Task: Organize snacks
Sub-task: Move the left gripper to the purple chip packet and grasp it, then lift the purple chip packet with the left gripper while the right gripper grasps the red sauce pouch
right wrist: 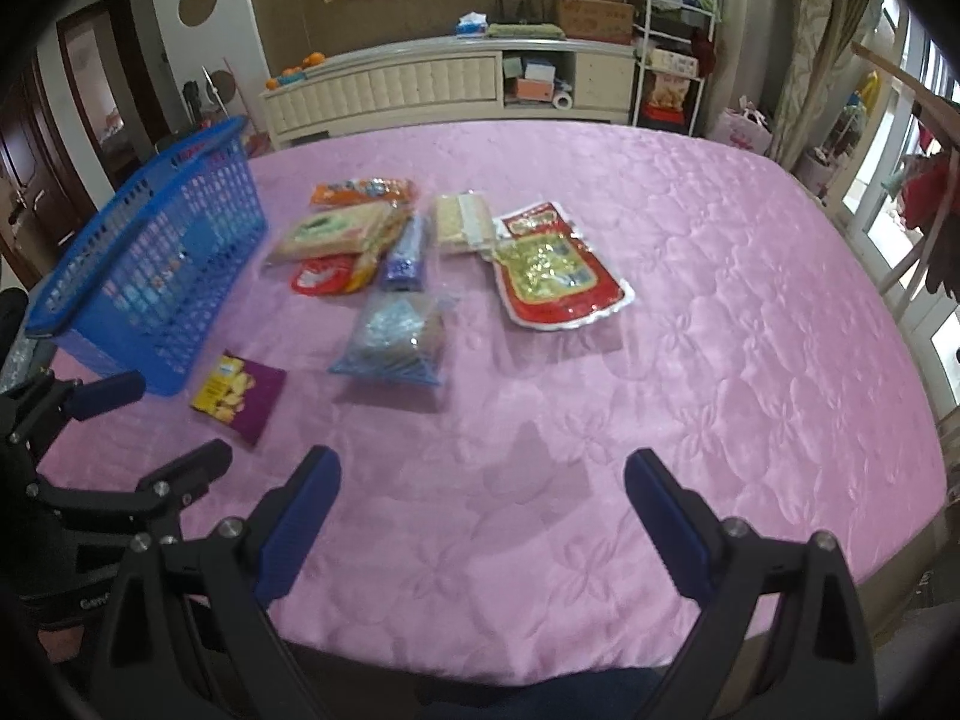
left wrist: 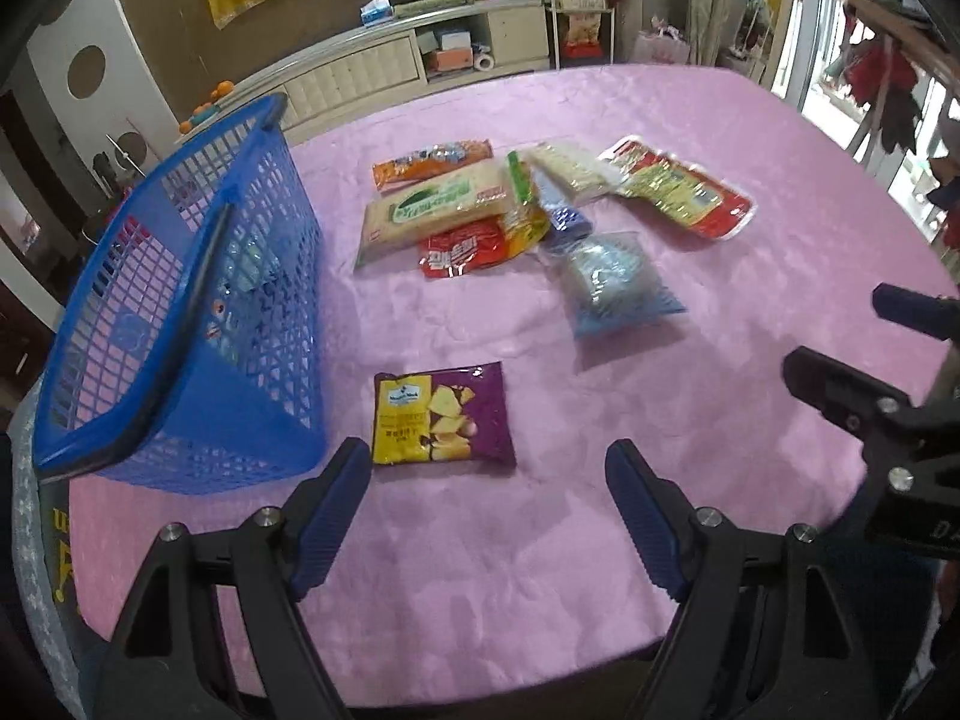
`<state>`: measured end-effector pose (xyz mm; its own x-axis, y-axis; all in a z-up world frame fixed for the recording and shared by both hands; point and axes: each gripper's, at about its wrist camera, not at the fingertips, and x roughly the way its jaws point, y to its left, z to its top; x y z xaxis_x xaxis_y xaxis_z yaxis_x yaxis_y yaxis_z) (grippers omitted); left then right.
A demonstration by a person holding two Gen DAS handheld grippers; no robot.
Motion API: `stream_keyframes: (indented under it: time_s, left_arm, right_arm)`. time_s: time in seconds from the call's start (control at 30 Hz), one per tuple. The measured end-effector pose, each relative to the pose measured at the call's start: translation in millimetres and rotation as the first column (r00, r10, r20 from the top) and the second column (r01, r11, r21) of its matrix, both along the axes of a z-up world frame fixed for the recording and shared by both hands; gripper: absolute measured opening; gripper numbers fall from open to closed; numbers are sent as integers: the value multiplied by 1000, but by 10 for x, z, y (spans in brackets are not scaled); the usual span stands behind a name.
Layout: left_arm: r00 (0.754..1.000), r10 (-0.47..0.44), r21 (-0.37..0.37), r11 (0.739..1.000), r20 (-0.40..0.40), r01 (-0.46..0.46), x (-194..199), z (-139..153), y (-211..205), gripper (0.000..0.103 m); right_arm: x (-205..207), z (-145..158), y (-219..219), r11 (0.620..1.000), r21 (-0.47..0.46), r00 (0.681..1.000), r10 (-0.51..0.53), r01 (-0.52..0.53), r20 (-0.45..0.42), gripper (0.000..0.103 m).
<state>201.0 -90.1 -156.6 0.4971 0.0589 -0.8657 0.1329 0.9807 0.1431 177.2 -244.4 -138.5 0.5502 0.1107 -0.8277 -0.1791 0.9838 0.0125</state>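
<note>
Snacks [left wrist: 540,204] lay scattered on the pink counter [left wrist: 690,420], right of the blue basket [left wrist: 180,312], which seemed to hold a few items already. Nearest us sat the purple packet [left wrist: 443,415], ungrasped. We held both the left gripper [left wrist: 486,516] and right gripper [right wrist: 480,516] with fingers spread, empty; most sorting remained.

Basket [left wrist: 240,312]: blue plastic lattice. Tablecloth [right wrist: 690,324]: pink quilted cloth, slight sheen. Snack packets [left wrist: 684,192]: glossy film. Gripper pads [left wrist: 327,516]: ribbed blue.
</note>
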Motion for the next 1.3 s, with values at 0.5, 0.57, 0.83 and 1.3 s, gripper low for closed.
stream_keyframes:
  time_s: [0.5, 0.57, 0.83, 1.3]
  left_arm:
    - [990, 96, -38, 994, -106, -100, 471, -481, 382, 79]
    - [987, 107, -78, 990, -121, -117, 479, -524, 459, 79]
    - [985, 80, -127, 987, -153, -100, 443, -515, 437, 76]
    - [992, 70, -166, 982, -105, -87, 413, -234, 198, 53]
  right_arm:
    - [288, -342, 143, 1000, 1, 998, -1, 1, -70, 97]
    - [307, -358, 165, 1000, 3, 997, 2, -2, -76, 97]
    - [317, -362, 157, 1000, 16, 996, -11, 12, -89, 97]
    - [387, -235, -92, 999, 25, 996, -28, 30, -79, 97]
